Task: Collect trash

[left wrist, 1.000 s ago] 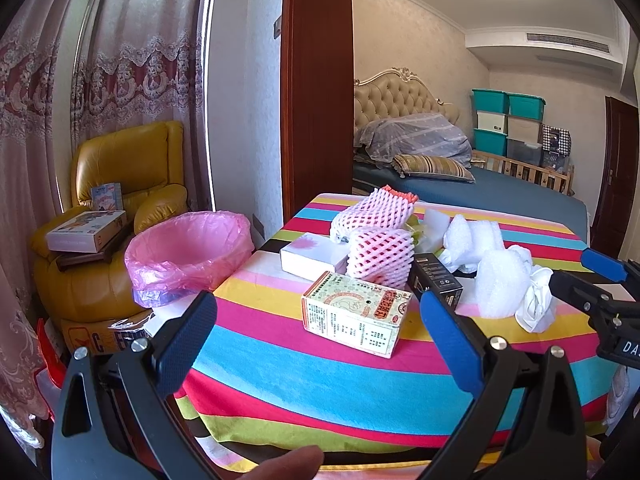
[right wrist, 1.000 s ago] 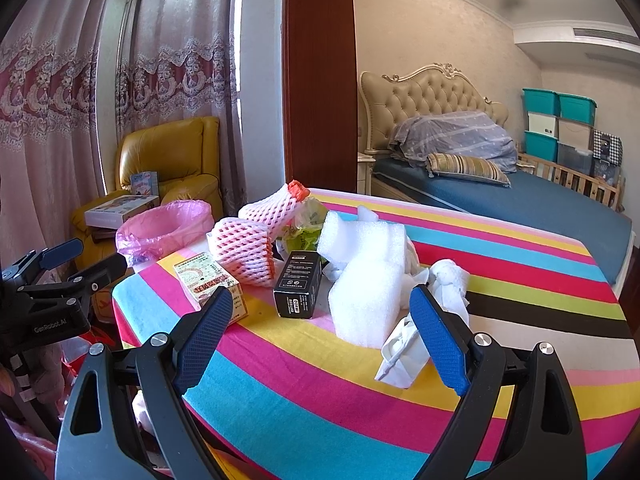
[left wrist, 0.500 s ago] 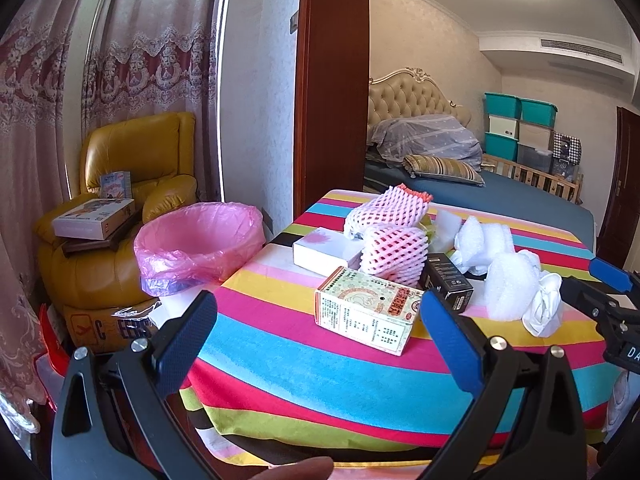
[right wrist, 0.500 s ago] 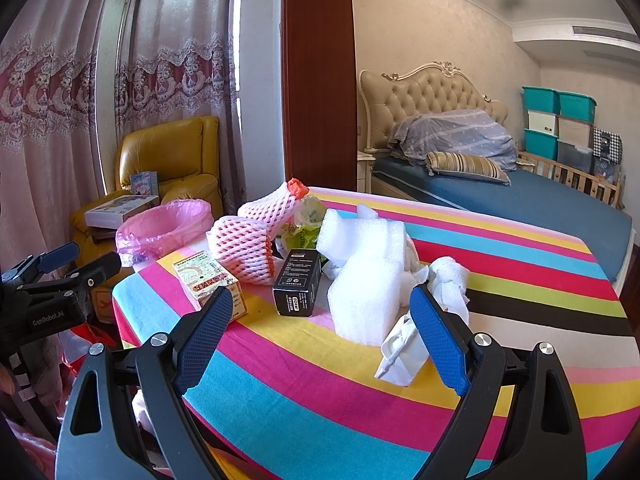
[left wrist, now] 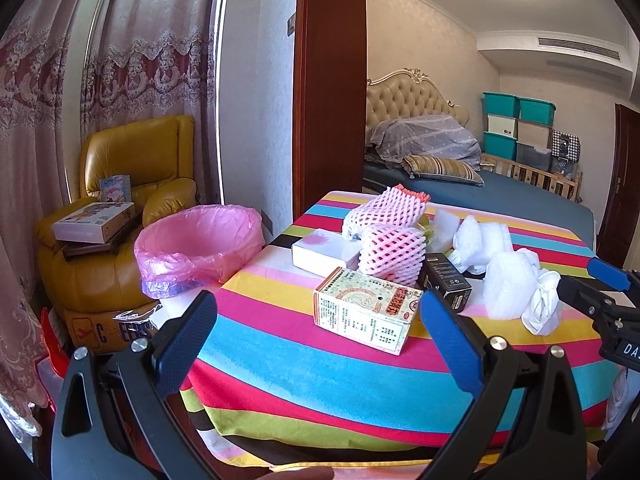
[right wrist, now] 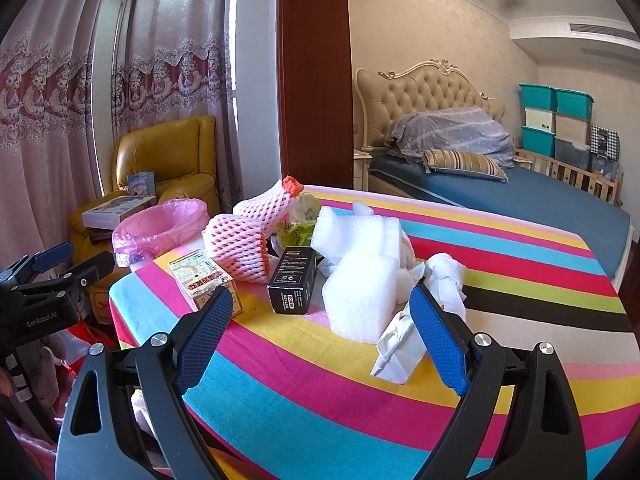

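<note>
both the left hand-held gripper [left wrist: 316, 334] and right hand-held gripper [right wrist: 322, 334] hang wide apart and empty over the striped tabletop [left wrist: 280, 364]. a printed carton [left wrist: 366, 310], black box [right wrist: 293, 280], foam nets [left wrist: 392, 254] and white foam [right wrist: 360, 276] lie clustered there; the pink-lined bin [left wrist: 198, 246] stands beside the tabletop's left edge.

3 boxes [left wrist: 363, 312], 2 foam nets [left wrist: 390, 254]

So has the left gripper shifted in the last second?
Yes. In its own view the brown door frame and pink-lined bin have slid rightward, so the left gripper has swung left, toward the bin.
</note>
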Available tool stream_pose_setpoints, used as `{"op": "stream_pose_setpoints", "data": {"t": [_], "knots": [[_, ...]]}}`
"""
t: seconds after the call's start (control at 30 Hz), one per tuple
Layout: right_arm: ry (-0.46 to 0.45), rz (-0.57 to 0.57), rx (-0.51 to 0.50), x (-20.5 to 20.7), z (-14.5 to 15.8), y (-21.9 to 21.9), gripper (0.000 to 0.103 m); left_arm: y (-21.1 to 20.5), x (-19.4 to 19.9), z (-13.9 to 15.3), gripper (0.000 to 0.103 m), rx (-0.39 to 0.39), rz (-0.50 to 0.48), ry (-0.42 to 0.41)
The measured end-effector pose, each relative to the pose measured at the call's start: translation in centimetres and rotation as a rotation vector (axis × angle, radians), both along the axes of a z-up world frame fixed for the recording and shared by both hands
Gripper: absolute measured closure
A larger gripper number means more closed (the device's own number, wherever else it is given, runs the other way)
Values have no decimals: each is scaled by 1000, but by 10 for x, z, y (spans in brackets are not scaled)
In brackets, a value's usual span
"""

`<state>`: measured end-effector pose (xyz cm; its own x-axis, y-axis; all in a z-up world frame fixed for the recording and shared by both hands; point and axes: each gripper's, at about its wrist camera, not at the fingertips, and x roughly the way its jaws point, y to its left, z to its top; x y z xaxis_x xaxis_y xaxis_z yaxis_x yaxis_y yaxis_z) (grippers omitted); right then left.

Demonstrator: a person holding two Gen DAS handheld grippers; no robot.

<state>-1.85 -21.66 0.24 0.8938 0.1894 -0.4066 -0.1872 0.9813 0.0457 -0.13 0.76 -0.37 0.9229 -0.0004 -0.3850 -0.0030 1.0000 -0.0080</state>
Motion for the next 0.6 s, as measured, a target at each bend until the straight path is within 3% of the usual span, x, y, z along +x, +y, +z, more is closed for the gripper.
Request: {"op": "stream_pose_setpoints", "data": {"t": [0.47, 0.6], "knots": [[30, -35, -13, 9, -13, -6, 18, 0, 10, -9, 4, -2, -1, 57], [57, -66, -4, 15, -22, -16, 18, 3, 21, -17, 4, -49, -51, 107]]}}
